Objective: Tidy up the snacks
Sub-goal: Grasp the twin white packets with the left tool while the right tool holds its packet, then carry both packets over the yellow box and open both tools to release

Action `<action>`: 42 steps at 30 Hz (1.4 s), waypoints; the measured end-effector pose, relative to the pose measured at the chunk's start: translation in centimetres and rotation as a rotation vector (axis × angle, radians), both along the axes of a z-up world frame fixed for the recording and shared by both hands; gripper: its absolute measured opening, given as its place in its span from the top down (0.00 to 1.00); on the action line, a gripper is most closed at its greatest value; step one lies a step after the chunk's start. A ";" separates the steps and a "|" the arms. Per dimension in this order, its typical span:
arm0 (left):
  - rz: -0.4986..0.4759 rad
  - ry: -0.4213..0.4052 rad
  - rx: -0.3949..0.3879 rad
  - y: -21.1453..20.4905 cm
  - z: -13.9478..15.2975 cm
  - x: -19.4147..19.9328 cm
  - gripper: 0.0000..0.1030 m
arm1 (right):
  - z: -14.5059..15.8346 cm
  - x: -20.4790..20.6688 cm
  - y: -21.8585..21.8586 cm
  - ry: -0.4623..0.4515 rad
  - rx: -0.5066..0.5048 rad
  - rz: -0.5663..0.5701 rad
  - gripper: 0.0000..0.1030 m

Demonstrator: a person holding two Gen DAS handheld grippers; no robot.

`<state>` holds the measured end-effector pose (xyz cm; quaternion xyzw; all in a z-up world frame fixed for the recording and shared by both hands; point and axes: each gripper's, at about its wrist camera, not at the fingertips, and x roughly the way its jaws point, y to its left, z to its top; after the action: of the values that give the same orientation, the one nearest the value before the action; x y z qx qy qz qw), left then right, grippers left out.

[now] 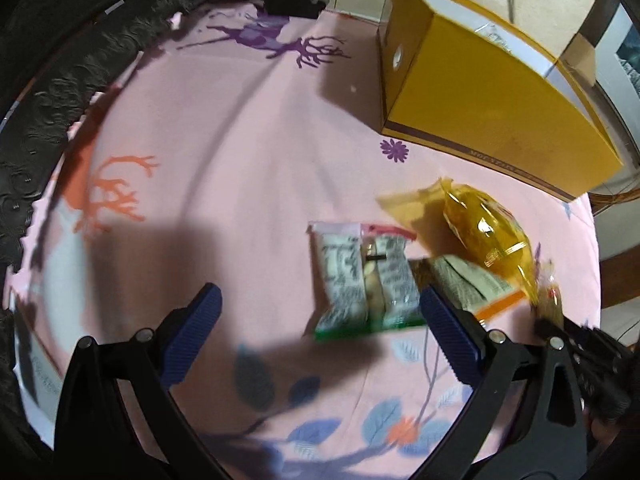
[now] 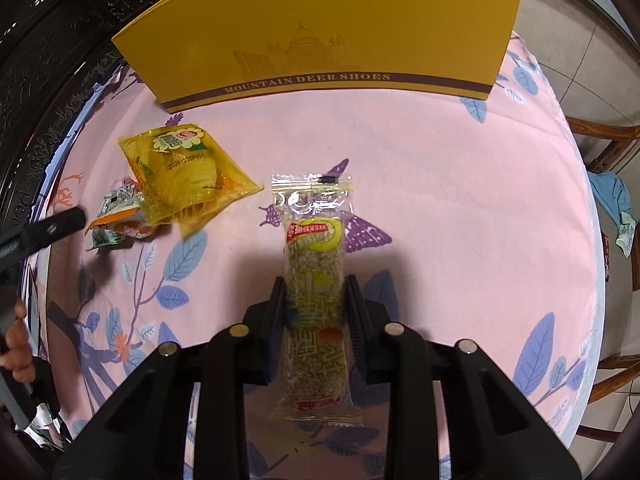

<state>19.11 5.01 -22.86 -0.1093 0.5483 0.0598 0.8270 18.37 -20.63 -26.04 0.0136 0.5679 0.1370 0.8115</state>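
A round table under a pink printed cloth, in a tiled room.

My landmark is the tablecloth (image 2: 420, 152), pink with blue leaves and purple deer. Left of it stands dark carved furniture (image 2: 48, 64). Beyond its far edge I see pale floor tiles (image 2: 572, 40). At its right edge sits a wooden chair (image 2: 608, 136) with blue cloth (image 2: 610, 192) on it.

The sesame bar (image 2: 315, 300) sits lengthwise between the pads of the right gripper (image 2: 315, 292), above the counter (image 2: 440, 200). Ahead of that gripper stands the shoe box (image 2: 320, 40). Ahead and to its left, the bun packet (image 2: 188, 172) lies atop two small packets (image 2: 116, 216), just ahead of the left gripper (image 1: 320, 308).
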 end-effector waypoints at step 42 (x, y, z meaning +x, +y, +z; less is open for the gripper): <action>-0.050 -0.125 -0.001 -0.9 6.0 -3.7 0.55 | 7.8 -1.8 -0.8 -0.126 0.128 -0.056 0.71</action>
<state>15.41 4.09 -16.82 -0.0996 0.4979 0.0319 0.8609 16.57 -21.43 -18.26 0.0728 0.5051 0.1509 0.8467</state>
